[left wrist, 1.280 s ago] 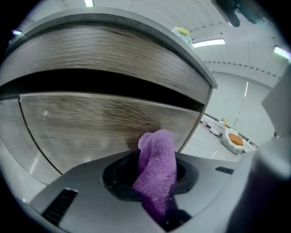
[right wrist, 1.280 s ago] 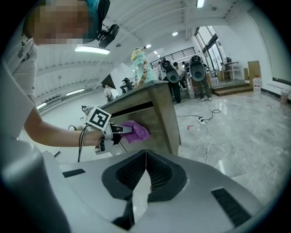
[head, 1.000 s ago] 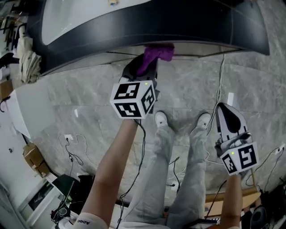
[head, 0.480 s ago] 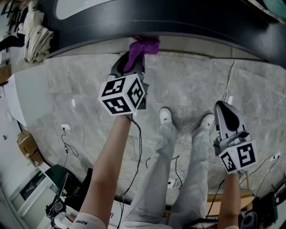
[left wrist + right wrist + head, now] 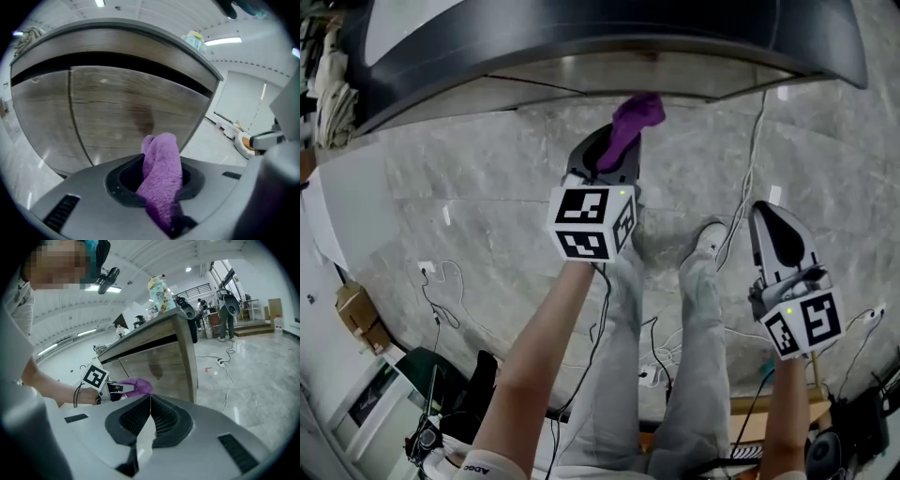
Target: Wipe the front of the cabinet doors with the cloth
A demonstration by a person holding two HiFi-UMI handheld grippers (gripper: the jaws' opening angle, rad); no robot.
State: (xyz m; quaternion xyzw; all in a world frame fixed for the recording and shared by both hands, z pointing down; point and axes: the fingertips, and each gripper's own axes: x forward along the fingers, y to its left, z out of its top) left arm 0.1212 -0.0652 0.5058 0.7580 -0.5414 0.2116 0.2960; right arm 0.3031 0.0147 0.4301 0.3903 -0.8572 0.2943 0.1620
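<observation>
The cabinet doors (image 5: 581, 73) run under a dark counter at the top of the head view; in the left gripper view the wood-grain door (image 5: 108, 117) has a dark smudge (image 5: 143, 119). My left gripper (image 5: 614, 157) is shut on a purple cloth (image 5: 636, 117), whose bunched end (image 5: 161, 173) sticks out of the jaws, close in front of the door. Whether it touches I cannot tell. The right gripper (image 5: 772, 225) hangs at the lower right, away from the cabinet, its jaws (image 5: 150, 399) shut on nothing. From there I see the cloth (image 5: 137, 385) beside the cabinet (image 5: 159, 364).
The person's legs and white shoes (image 5: 705, 239) stand on the grey marble floor. Cables (image 5: 755, 159) trail across the floor at the right and lower left. A cardboard box (image 5: 356, 314) sits at the left. A bottle (image 5: 159, 291) stands on the counter. People (image 5: 227, 310) stand far behind.
The left gripper with the cloth has moved right along the cabinet front and drawn back a little from under the counter edge. The right gripper has stayed about where it was.
</observation>
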